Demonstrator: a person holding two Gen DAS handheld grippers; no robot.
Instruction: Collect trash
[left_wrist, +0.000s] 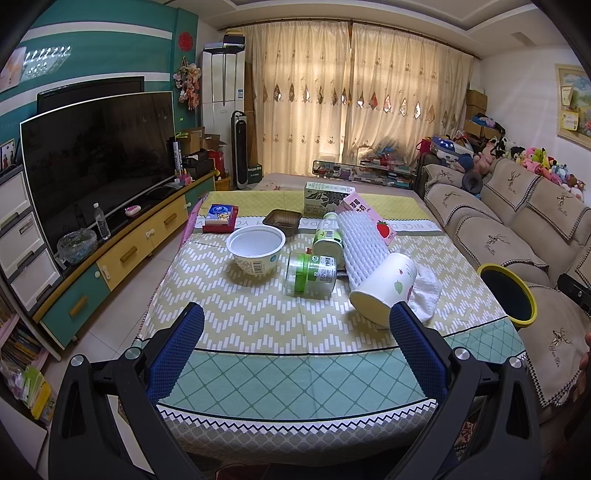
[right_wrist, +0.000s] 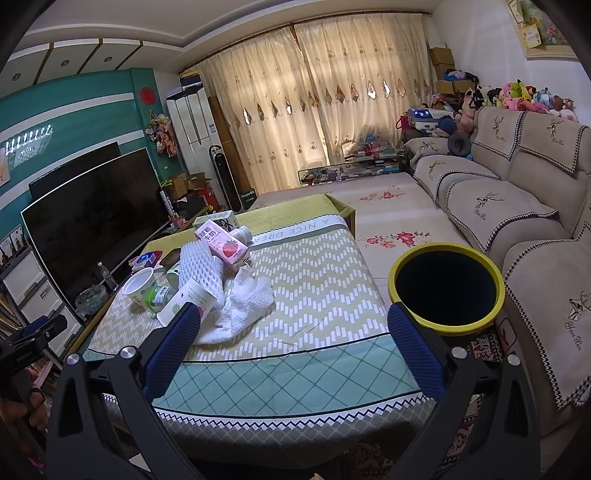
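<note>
1. Evidently both tools are empty: left gripper (left_wrist: 295, 347) and right gripper (right_wrist: 291, 343) gape wide above the table's (left_wrist: 280, 373) near edge.
2. Nearest trash, a tipped paper cup (left_wrist: 382, 290), lies toward the table's right edge by the yellow-rimmed bin (right_wrist: 445, 288).
3. Likely light and crushable; pinch gently across its rim.

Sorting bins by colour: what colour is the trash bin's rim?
Yellow, around a dark inside. The trash bin shows best in the right wrist view, beside the table.
</note>
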